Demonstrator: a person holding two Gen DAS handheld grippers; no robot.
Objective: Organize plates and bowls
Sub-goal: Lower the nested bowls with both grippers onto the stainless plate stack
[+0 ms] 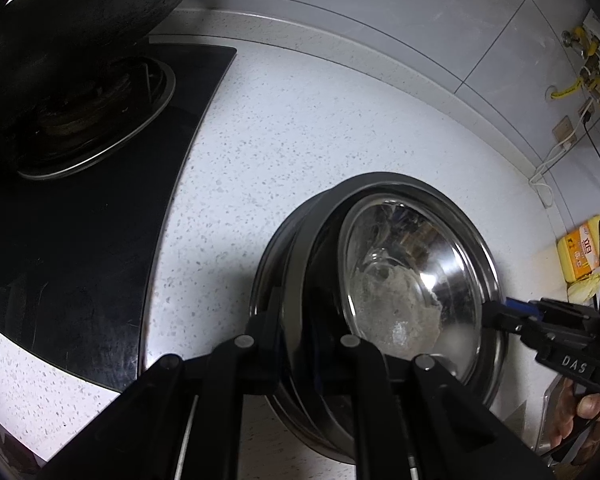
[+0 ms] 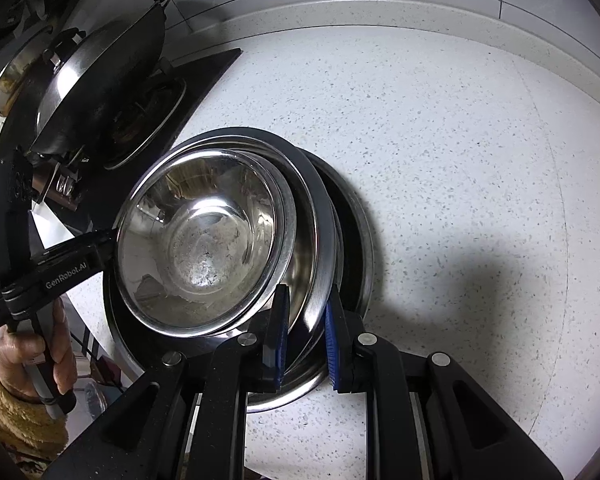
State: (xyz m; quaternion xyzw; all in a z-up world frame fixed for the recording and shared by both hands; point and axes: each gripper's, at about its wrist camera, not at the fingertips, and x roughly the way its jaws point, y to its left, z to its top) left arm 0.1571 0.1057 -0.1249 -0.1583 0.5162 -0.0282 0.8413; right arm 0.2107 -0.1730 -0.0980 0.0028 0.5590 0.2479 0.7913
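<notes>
Blue-padded right claw (image 2: 306, 344) pinches the rim of a shiny round steel bowl (image 2: 316, 248). Left claw (image 2: 110, 236) nips the opposite rim, nearly closed, above the speckled white tabletop (image 2: 440, 160).

Bright, even light is falling on the speckled white table (image 2: 440, 140), while the black hob (image 1: 80, 240) left of the steel bowl (image 2: 204, 240) is sinking into near-black with little detail. Glare is streaking across the bowl's inner wall and a white hotspot is sitting on its floor. A soft, broad shadow is lying on the table to the right of the bowl. Fisheye distortion is bending the table's back edge into an arc, and both views are darkening toward the corners. The nearest gripper parts are looking slightly soft.
</notes>
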